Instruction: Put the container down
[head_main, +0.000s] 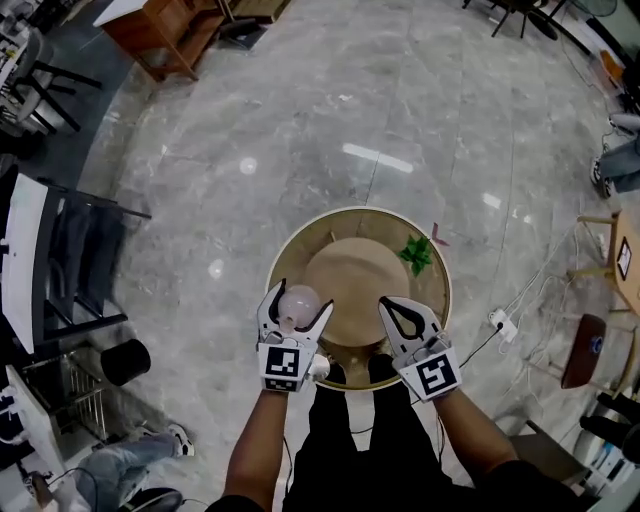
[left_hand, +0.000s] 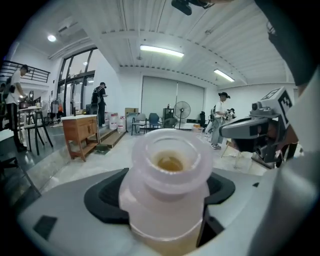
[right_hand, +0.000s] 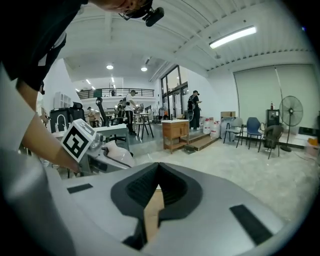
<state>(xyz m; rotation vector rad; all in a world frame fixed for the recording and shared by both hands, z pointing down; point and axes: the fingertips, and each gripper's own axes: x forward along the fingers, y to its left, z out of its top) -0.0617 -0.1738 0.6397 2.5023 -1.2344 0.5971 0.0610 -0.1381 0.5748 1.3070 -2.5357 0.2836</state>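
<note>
Carrying step: container (head_main: 297, 304) pinched in left gripper (head_main: 305, 297) over round table (head_main: 352, 282), right gripper (head_main: 404, 322) jaws pressed together; next, setting down upright, then unclamping.

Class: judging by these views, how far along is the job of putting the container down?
Done: the left hand-held gripper is shut on the container, which is over the near left edge of the round table. In hand: carrying it; it doesn't appear to rest on anything yet. Left: set it down, then open the jaws. The right hand-held gripper is shut and empty.
</note>
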